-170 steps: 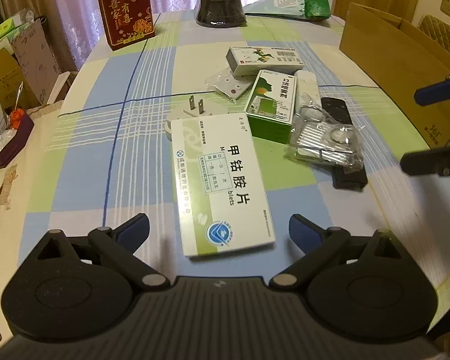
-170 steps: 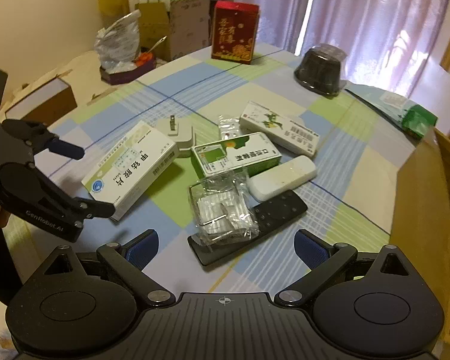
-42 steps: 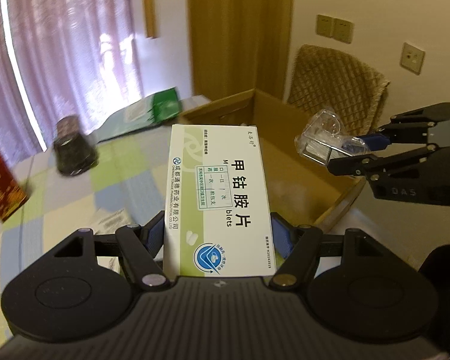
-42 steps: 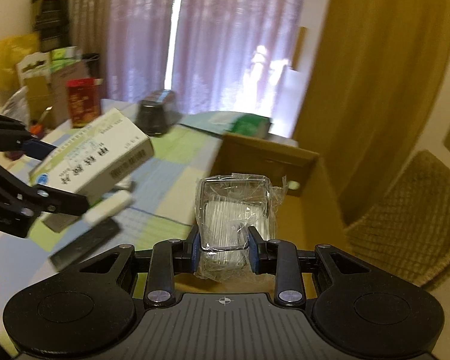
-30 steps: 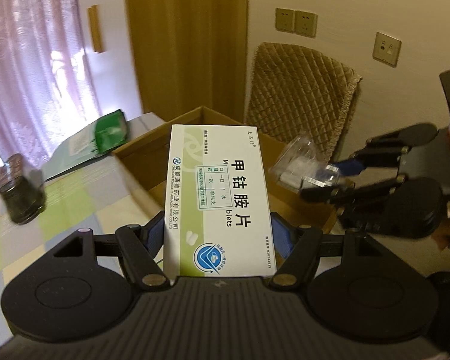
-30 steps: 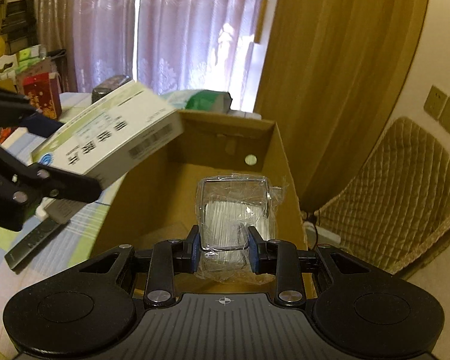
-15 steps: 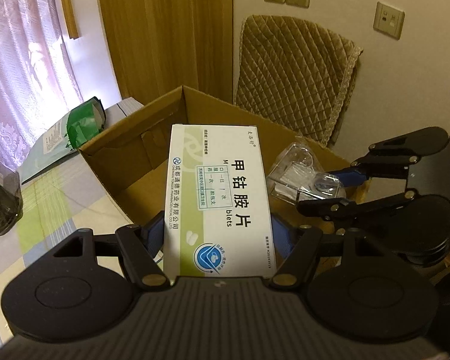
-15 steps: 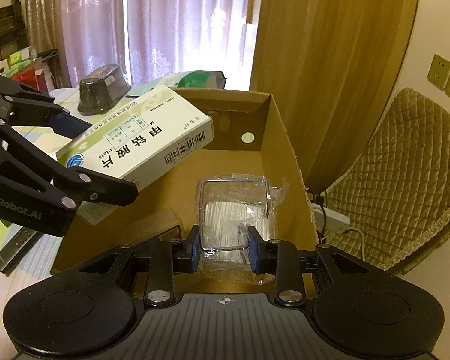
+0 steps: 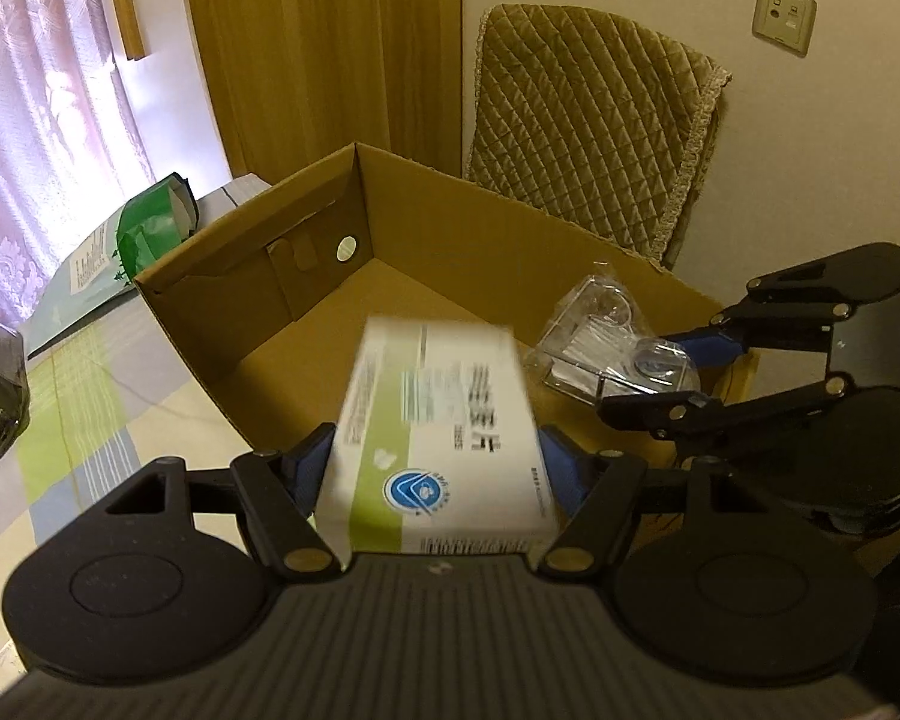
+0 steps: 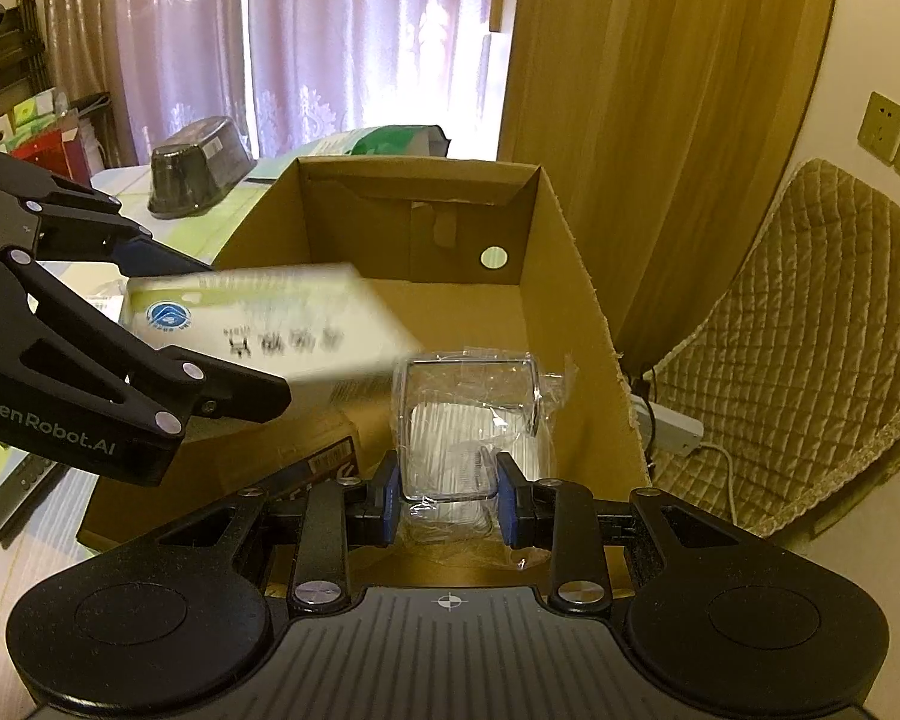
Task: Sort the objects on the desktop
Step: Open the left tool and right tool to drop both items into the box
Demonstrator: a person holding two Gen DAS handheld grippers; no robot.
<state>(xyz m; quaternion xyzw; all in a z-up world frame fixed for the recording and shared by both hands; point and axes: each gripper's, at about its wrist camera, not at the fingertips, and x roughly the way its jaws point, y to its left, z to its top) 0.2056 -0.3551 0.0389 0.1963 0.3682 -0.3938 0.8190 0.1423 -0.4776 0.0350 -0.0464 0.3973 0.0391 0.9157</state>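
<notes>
A white and green medicine box (image 9: 444,420) is blurred and tilts nose-down between the spread fingers of my left gripper (image 9: 438,462), slipping loose over the open cardboard box (image 9: 450,222). In the right wrist view the same medicine box (image 10: 258,312) drops away from the left gripper (image 10: 243,330), above the cardboard box (image 10: 414,222). My right gripper (image 10: 448,480) is shut on a clear plastic packet (image 10: 468,420) and holds it over the near right part of the carton. The left wrist view also shows that packet (image 9: 600,336) in the right gripper (image 9: 648,375).
The carton stands at the edge of a checked tablecloth (image 9: 78,420). A quilted chair (image 10: 810,312) is right behind it, with a white power strip (image 10: 666,420) on the floor. A dark bowl (image 10: 201,165), a green bag (image 9: 156,228) and a black remote (image 10: 18,492) remain on the table.
The left gripper has let go of the medicine box, which now tips down towards the carton. Both grippers have moved further over the carton; the right one still holds the packet.
</notes>
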